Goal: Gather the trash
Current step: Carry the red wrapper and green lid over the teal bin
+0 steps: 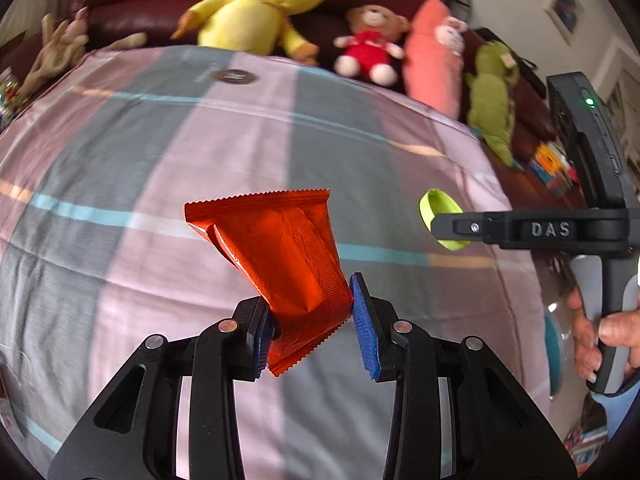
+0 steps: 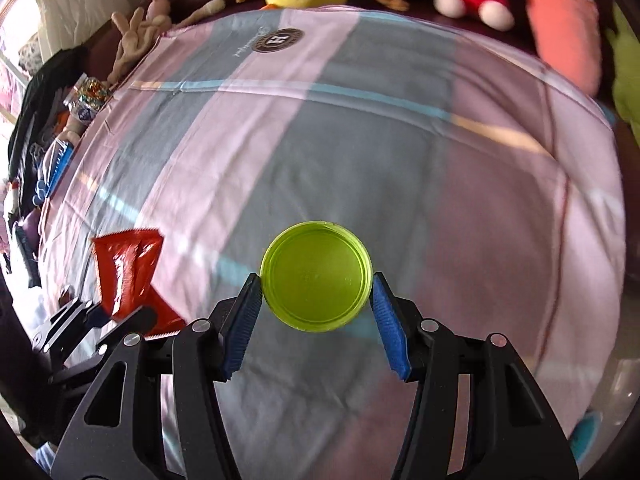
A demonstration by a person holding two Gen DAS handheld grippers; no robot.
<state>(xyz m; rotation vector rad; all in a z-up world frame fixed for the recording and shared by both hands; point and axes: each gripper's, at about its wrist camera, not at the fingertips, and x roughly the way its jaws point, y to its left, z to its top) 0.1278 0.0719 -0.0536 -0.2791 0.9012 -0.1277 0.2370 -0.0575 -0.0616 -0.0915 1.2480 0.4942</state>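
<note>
Left wrist view first: I see a bed sheet [image 1: 168, 152] in broad pink and grey blocks with thin blue and orange stripes filling most of the frame, and a round dark logo badge [image 1: 233, 77] printed near its upper middle, too blurred to read. Behind it a dark red sofa [image 1: 132, 4] holds a yellow duck plush [image 1: 260, 4], a small bear in red [image 1: 370, 44], a pink cushion [image 1: 434, 52] and a green plush [image 1: 494, 92]. At lower centre my left gripper [image 1: 310, 320] is clamped on the lower end of a red foil wrapper [image 1: 280, 256], lifted clear of the sheet. At the right edge a hand [image 1: 600, 336] holds the other tool, lettered "DAS" [image 1: 550, 229].

Right wrist view: my right gripper [image 2: 316, 308] squeezes a lime-green round lid [image 2: 316, 276] between both blue pads, above the sheet. The badge there shows a large "H".
</note>
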